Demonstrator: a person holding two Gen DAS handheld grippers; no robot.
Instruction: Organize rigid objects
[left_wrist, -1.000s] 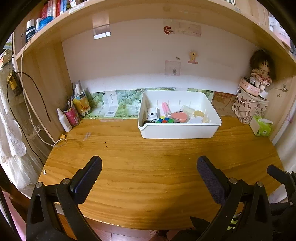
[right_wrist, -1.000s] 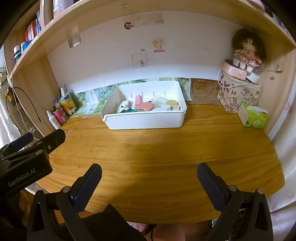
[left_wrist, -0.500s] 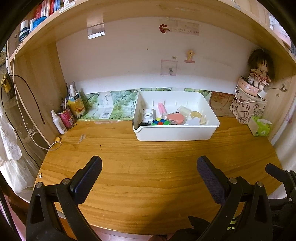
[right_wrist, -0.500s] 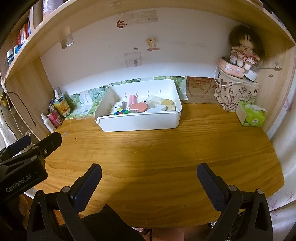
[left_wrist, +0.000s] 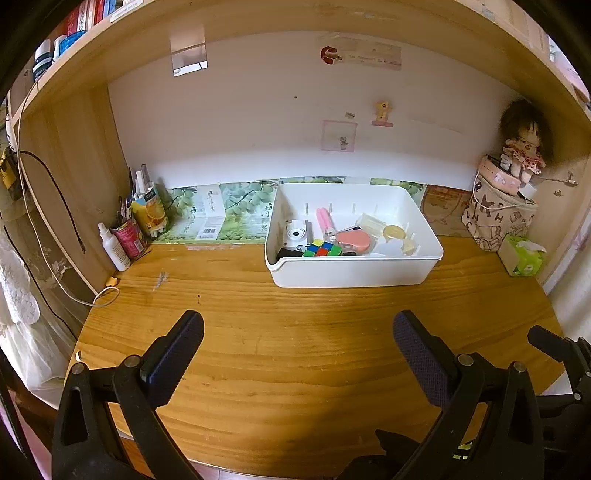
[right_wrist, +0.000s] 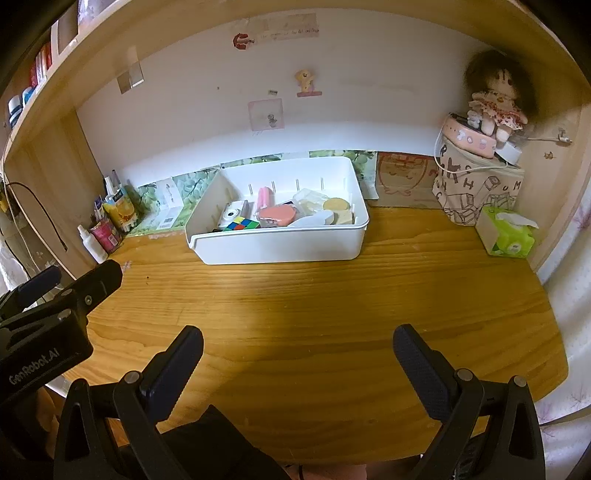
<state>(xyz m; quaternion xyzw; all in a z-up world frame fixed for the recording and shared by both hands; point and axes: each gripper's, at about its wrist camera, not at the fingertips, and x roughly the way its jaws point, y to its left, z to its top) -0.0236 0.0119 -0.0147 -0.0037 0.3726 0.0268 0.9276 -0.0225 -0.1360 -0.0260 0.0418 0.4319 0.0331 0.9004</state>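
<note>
A white bin (left_wrist: 351, 275) (right_wrist: 280, 245) stands at the back of the wooden desk. In it lie a white toy camera (left_wrist: 295, 234) (right_wrist: 231, 214), a colour cube (left_wrist: 323, 249) (right_wrist: 242, 224), a pink stick (left_wrist: 324, 219), a coral heart-shaped case (left_wrist: 352, 240) (right_wrist: 277, 214) and several pale pieces. My left gripper (left_wrist: 297, 341) is open and empty above the desk's front. My right gripper (right_wrist: 297, 349) is open and empty too, well short of the bin.
Bottles and a pen cup (left_wrist: 127, 230) stand at the back left. A patterned box with a doll (right_wrist: 480, 184) and a green tissue pack (right_wrist: 508, 236) stand at the back right. A shelf runs overhead. The left gripper's body (right_wrist: 48, 325) shows at left in the right wrist view.
Both grippers have drawn back and swung slightly right, so the bin sits further left in both views. Jaws stay open and empty.
</note>
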